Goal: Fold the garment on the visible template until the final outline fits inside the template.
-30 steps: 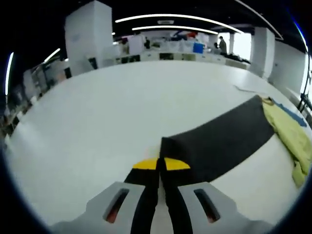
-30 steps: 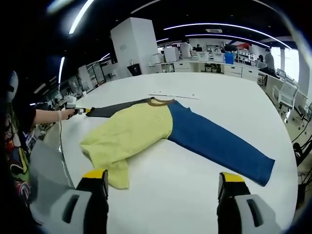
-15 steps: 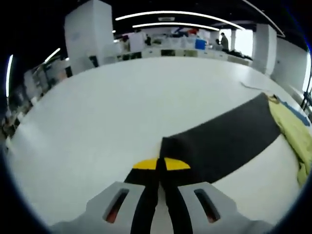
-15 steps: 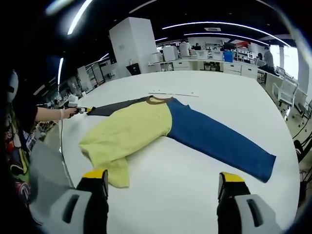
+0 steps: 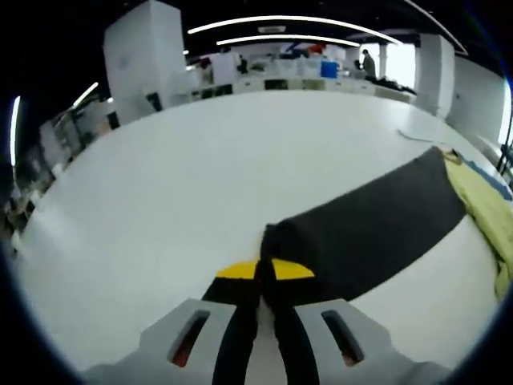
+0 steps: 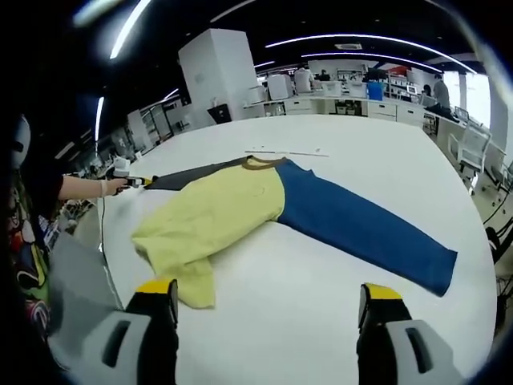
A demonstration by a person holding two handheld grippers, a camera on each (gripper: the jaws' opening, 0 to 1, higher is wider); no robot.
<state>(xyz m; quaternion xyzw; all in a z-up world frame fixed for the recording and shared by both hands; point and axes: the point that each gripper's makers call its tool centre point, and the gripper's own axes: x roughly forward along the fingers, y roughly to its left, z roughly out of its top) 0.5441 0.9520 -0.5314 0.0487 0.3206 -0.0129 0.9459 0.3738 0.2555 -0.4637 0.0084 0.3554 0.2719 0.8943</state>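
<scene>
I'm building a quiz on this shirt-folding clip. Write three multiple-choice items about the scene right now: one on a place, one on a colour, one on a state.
1. Where does the blue sleeve lie?
A. Stretched flat on the white table
B. Hanging off the edge
C. Folded under the body

2. What colour is the shirt's body?
A. Red
B. Yellow
C. White

3. How is the left hand-held gripper?
A. Wide open
B. Shut on the dark sleeve
C. Holding the collar

Answers: 1 A, it lies extended on the tabletop; 2 B, the torso is yellow; 3 B, its jaws meet on the sleeve's end, while the right hand-held gripper stands open.
</scene>
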